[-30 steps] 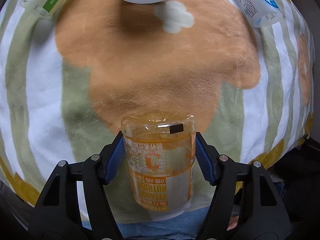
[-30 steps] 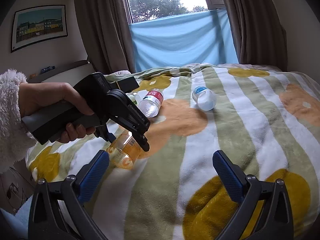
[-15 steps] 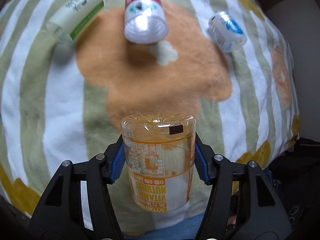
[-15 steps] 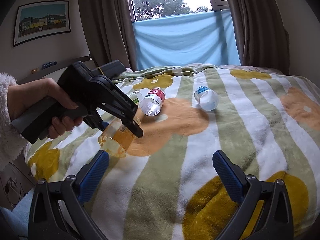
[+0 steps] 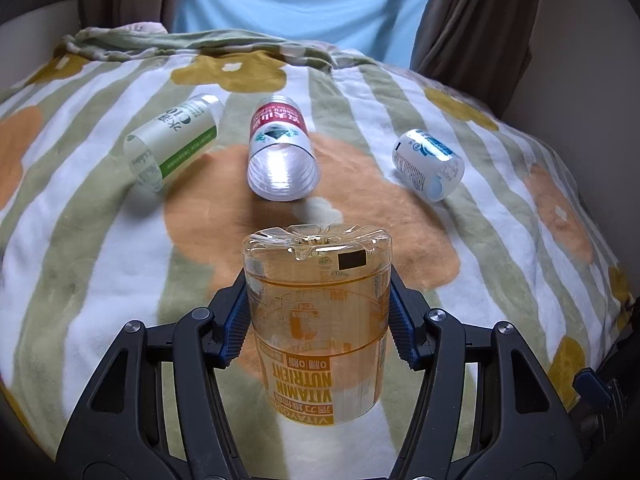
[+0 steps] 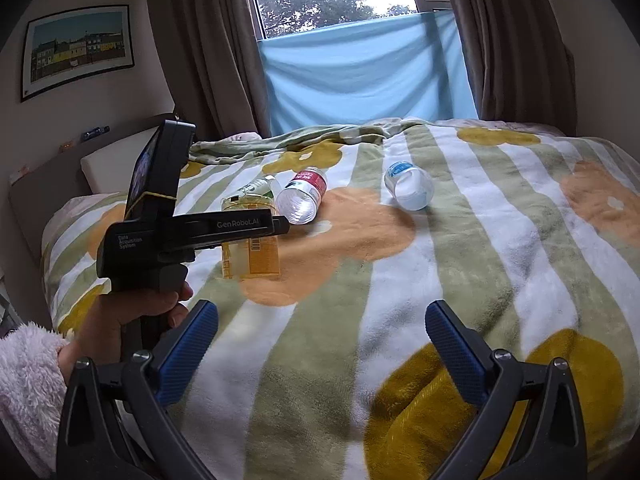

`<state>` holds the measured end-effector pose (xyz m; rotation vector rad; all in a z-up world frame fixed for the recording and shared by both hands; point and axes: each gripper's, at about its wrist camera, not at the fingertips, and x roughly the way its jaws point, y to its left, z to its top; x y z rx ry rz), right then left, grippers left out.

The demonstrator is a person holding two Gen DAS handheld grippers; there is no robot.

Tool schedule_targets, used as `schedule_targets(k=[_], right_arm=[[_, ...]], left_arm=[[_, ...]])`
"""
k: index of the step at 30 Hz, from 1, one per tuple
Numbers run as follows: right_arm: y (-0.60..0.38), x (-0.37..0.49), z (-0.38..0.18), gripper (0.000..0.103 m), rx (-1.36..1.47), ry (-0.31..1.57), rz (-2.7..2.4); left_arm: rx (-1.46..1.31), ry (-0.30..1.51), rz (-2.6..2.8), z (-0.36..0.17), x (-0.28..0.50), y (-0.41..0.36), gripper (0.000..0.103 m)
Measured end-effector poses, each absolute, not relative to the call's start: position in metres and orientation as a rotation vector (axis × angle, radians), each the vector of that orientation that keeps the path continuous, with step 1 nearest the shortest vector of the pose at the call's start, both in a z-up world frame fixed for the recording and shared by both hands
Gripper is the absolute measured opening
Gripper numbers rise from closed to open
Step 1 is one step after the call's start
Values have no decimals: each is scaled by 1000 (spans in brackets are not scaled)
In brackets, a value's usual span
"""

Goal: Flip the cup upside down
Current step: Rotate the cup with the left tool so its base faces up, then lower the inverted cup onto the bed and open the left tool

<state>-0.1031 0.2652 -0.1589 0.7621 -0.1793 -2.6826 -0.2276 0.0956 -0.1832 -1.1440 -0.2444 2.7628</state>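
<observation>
My left gripper [image 5: 318, 320] is shut on a clear orange cup [image 5: 320, 320] with upside-down "VITAMIN NUTRIENT" print. The cup stands base up, mouth down, close to the blanket; I cannot tell if it touches. In the right wrist view the same cup [image 6: 252, 256] shows upright and inverted under the left gripper [image 6: 240, 226]. My right gripper [image 6: 320, 344] is open and empty, low over the near part of the bed.
Three cut bottle cups lie on their sides on the striped flower blanket [image 5: 500, 208]: green-label [image 5: 172, 144], red-label [image 5: 280, 152], blue-label [image 5: 428, 166]. A window with blue cloth [image 6: 360, 72] and curtains stand behind the bed.
The left gripper has tilted from pointing down to level, turning the held cup base up and lowering it toward the blanket. The right gripper has stayed still and open.
</observation>
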Motion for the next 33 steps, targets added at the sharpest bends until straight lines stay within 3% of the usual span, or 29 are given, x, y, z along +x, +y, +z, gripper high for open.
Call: schedule_targets(k=[6,31,32,33], right_arm=[[265,-109,-162,103,772,-189,-2670],[254,-108,-167,103,781,-177,-2640],[254,-108,-167,103,781,-176,-2639],[253,-108,-167,103,782,-178,-2638]], left_arm=[[-1275,-273,2698,-205,-239,88,56],[-1575,-133,2519,-196,-227,93,56],[-1579,-121,2524,-196,-227,94,59],[-1590,-106,2531,-197,-228,95,67]])
